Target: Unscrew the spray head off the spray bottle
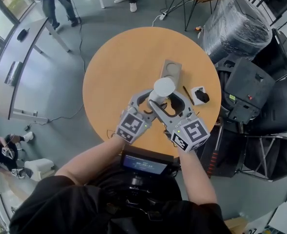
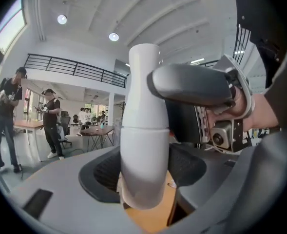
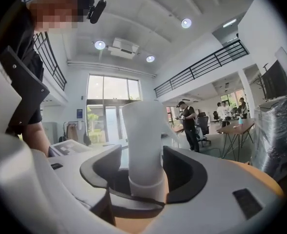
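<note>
Head view: white spray bottle (image 1: 163, 87) upright over round table (image 1: 109, 72), btwn both grippers. Left gripper (image 2: 143, 173) clamped on lower body. Right gripper (image 3: 142, 175) jaws apart round spray head (image 2: 141, 82). Prob. light, smooth, slippery plastic; take head at collar, don't crush.

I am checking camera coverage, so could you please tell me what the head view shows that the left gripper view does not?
Only the head view: the round table's whole top, a grey rectangular object beyond the spray bottle and a small white-and-black item. Only the left gripper view: ceiling lights and a balcony railing. Both: the white spray bottle, held in the left gripper, and the right gripper, jaws open around it.
</note>
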Demonstrator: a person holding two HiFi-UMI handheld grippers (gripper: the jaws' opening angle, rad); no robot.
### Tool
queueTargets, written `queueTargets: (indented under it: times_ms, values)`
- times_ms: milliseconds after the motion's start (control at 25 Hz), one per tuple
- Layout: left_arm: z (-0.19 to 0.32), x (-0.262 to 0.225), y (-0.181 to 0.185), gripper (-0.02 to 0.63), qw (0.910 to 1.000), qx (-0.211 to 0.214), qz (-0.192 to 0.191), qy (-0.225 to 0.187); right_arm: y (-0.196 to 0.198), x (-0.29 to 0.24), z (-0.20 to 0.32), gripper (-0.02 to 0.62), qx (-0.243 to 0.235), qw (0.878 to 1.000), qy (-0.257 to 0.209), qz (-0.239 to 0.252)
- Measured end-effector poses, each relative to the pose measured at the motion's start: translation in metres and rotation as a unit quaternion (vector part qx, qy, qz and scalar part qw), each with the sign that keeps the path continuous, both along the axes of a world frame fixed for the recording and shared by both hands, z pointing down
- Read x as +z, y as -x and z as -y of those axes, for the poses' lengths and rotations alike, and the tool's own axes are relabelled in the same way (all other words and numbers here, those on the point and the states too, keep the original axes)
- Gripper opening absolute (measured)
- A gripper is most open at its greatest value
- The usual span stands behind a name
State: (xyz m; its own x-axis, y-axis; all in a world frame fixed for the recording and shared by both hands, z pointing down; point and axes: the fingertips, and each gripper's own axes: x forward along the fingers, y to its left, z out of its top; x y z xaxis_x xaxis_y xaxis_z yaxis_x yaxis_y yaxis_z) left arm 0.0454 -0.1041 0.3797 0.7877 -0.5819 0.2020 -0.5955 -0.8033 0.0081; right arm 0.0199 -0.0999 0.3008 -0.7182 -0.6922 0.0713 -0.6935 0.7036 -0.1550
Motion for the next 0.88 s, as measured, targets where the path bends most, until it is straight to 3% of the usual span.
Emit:
queueTargets:
  times_ms: [80, 120, 280, 480, 680, 800, 880]
  values:
    - [-0.002, 0.002, -0.001, 0.308, 0.9998, -0.01, 0.015, -0.008, 0.0, -0.001, 0.003, 0.276, 0.015, 1.0, -0.002, -0.011]
    - [-0.003, 0.002, -0.001, 0.308, 0.9997, -0.014, 0.018, -0.009, 0.001, -0.001, 0.003, 0.238, 0.02, 1.0, -0.002, -0.018]
    - [-0.009, 0.001, -0.003, 0.307, 0.9999, 0.003, 0.009, -0.008, 0.002, -0.002, -0.002, 0.233, 0.007, 1.0, -0.011, -0.023]
    - [-0.03, -0.003, -0.007, 0.305, 0.9943, 0.102, -0.031, 0.007, 0.006, -0.012, -0.02, 0.218, -0.079, 0.997, -0.018, 0.0]
    - [-0.065, -0.011, -0.009, 0.305, 0.9713, 0.232, -0.052, 0.017, 0.011, -0.018, -0.052, 0.221, -0.196, 0.98, -0.036, 0.002]
    - [-0.076, -0.017, -0.011, 0.305, 0.9622, 0.262, -0.069, 0.031, 0.01, -0.024, -0.059, 0.224, -0.207, 0.977, -0.043, 0.021]
    - [-0.075, -0.019, -0.011, 0.305, 0.9629, 0.258, -0.074, 0.033, 0.009, -0.025, -0.056, 0.228, -0.193, 0.98, -0.043, 0.027]
